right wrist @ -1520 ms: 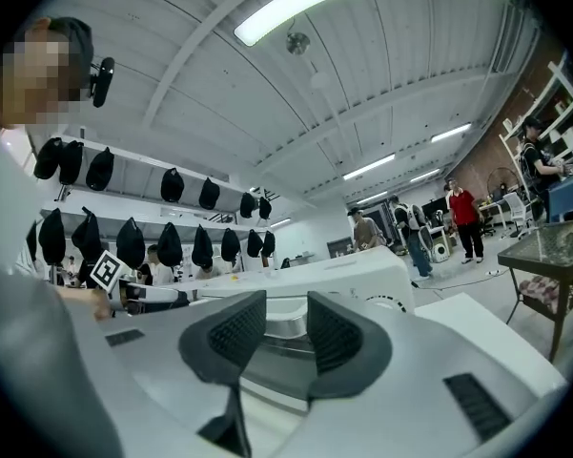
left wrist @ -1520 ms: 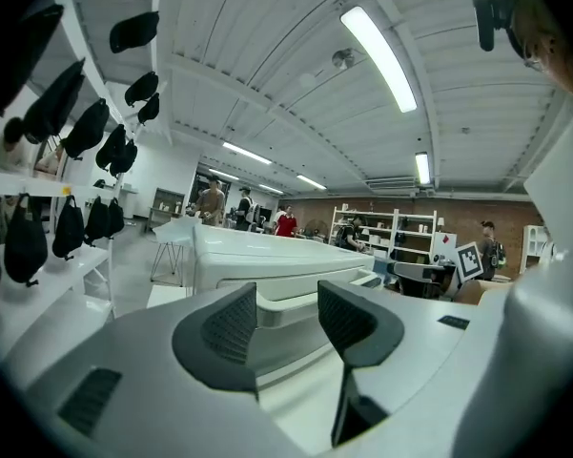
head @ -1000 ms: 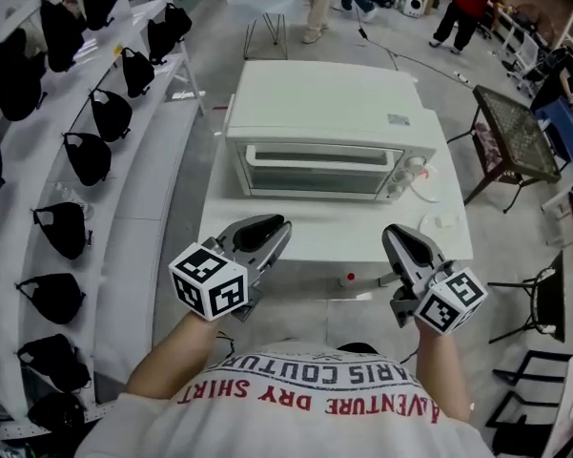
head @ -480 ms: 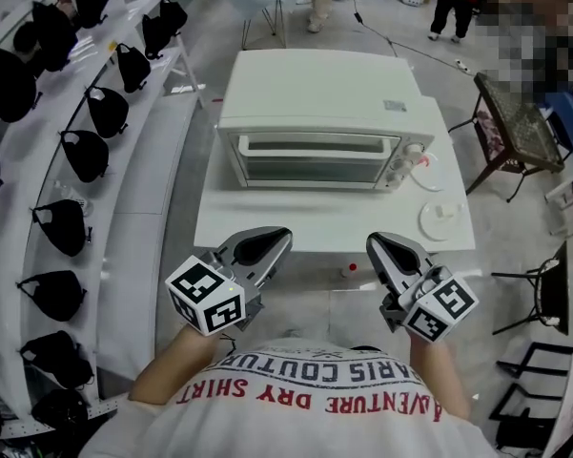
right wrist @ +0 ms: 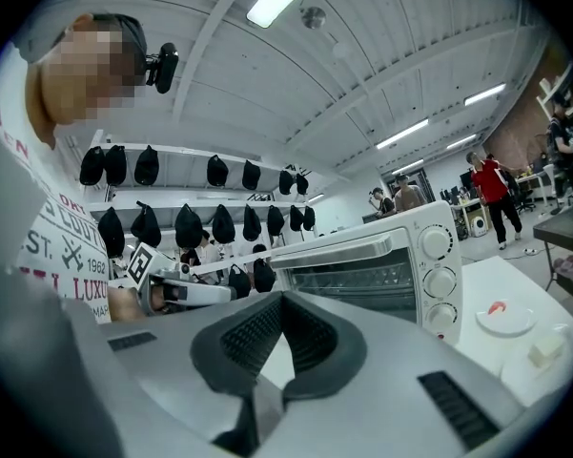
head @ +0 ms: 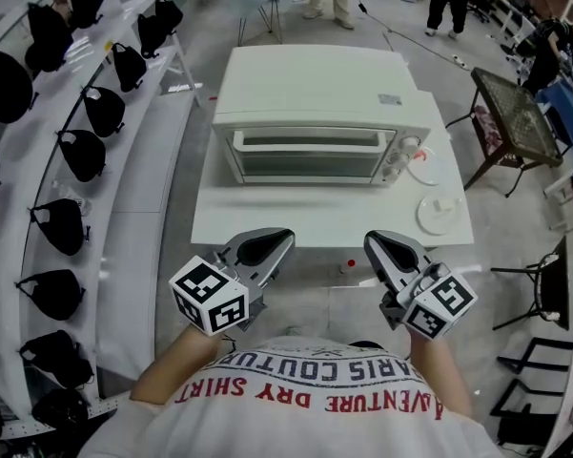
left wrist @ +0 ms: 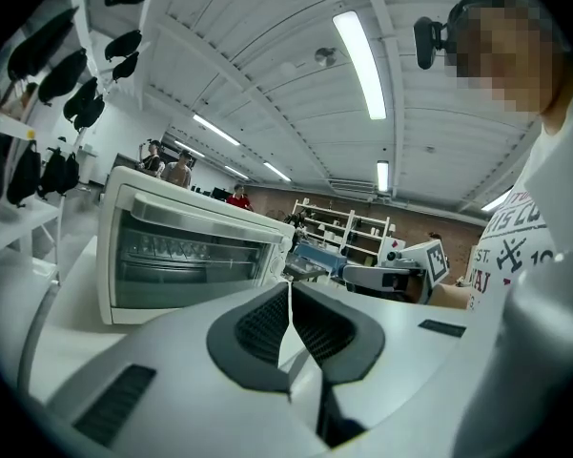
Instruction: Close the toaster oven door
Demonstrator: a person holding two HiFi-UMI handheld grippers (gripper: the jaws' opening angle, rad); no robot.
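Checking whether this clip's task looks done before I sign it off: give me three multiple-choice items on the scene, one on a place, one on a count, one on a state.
1. Where, relative to the toaster oven, do the two small plates lie?
A. On its top
B. On the table, beside its knob end
C. On the floor in front of it

2. How many knobs does the oven's front carry?
A. Two
B. Three
C. Five

3. How does the oven door stand?
A. Folded down flat
B. Half open
C. Shut

Answers:
1 B: in the head view both plates rest on the table next to the knobs.
2 B: the right gripper view shows three in one column.
3 C: the door lies flush with the oven's front in every view.
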